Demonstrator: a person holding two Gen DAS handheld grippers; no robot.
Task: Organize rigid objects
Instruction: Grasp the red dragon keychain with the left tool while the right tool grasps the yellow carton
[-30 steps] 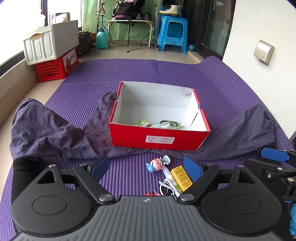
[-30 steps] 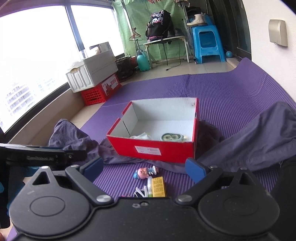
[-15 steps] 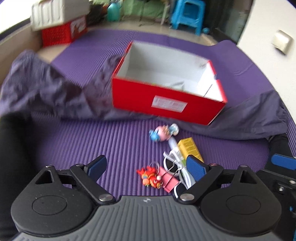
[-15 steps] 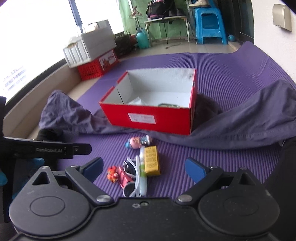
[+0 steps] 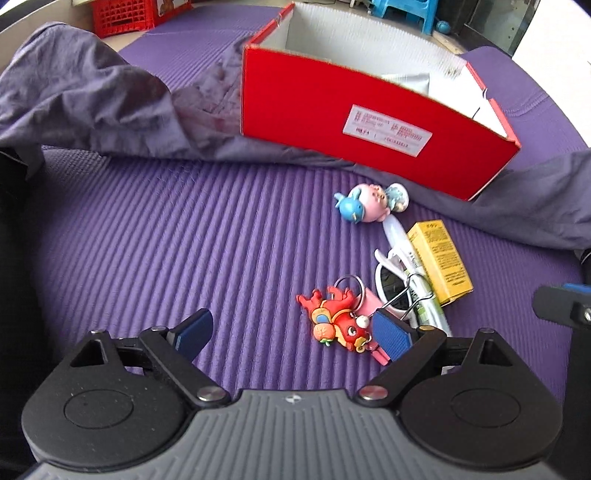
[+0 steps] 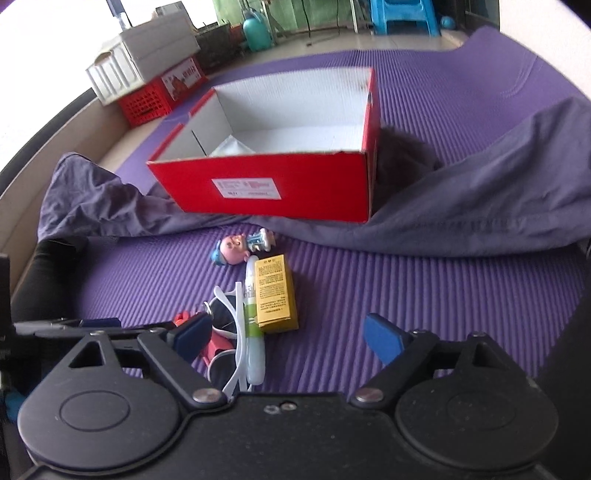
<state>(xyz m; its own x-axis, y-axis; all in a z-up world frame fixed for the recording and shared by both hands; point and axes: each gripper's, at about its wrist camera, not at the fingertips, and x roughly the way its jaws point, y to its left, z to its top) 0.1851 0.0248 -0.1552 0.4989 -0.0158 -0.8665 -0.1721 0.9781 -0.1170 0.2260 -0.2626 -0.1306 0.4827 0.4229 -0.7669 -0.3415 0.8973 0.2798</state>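
Note:
A red shoebox (image 5: 369,122) (image 6: 280,184) with a white inside stands on the purple mat. In front of it lie a pink and blue figurine (image 5: 364,203) (image 6: 240,245), a yellow carton (image 5: 439,266) (image 6: 275,293), a white tube (image 6: 253,314), white sunglasses (image 5: 391,291) (image 6: 231,332) and a red dragon keychain (image 5: 336,319). My left gripper (image 5: 291,334) is open, low over the mat, its right finger beside the keychain. My right gripper (image 6: 290,338) is open just behind the carton and sunglasses.
A grey-purple cloth (image 5: 92,96) (image 6: 480,206) lies crumpled around the box on both sides. A white crate on a red crate (image 6: 147,81) stands at the far left by the window. A blue stool (image 6: 402,16) stands at the back.
Both grippers have dropped and moved forward toward the small objects on the mat. The objects and the box now look much closer. Both stay open.

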